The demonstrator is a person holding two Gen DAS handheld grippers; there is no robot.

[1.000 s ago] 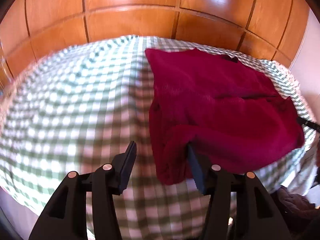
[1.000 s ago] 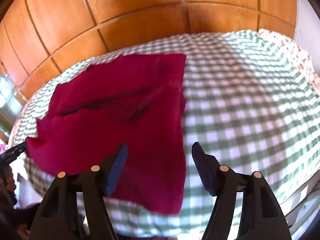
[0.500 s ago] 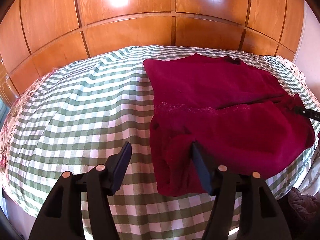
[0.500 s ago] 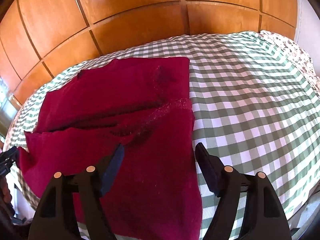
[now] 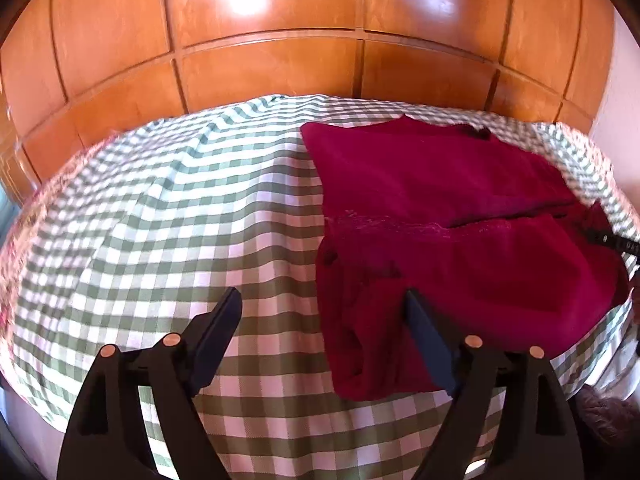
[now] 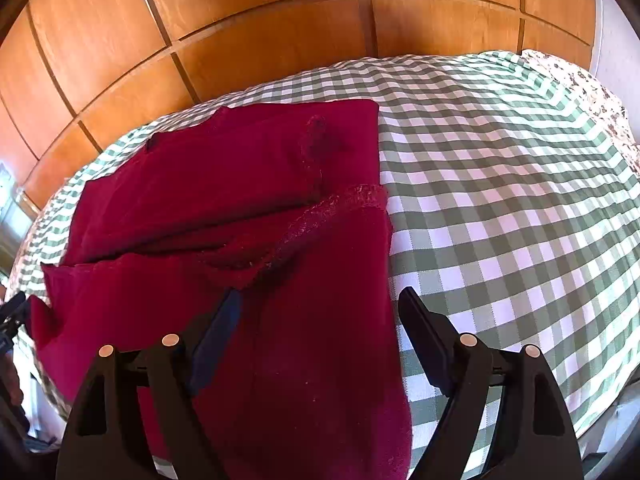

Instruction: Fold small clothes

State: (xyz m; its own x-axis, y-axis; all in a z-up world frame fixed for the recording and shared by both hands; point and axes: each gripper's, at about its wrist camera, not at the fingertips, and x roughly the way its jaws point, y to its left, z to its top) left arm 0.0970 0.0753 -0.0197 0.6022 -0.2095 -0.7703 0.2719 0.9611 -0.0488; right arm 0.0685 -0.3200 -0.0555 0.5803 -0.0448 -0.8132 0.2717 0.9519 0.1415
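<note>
Both the left hand-held gripper (image 5: pixel 320 312) and right hand-held gripper (image 6: pixel 316 312) have just been opening, jaws wide and empty, straddling the red garment's (image 5: pixel 460 216) side edges on the bed (image 5: pixel 180 220), probably lining up the next fold.

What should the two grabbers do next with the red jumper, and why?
Probably lower both and pinch the near corners. The red jumper lies half folded on the checked cloth. The left gripper and right gripper have just been opening, each straddling a side edge, pads clear of it.

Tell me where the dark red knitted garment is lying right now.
The dark red knitted garment lies flat on the green-and-white checked cloth, filling the right half of the left wrist view and the left half of the right wrist view.
</note>
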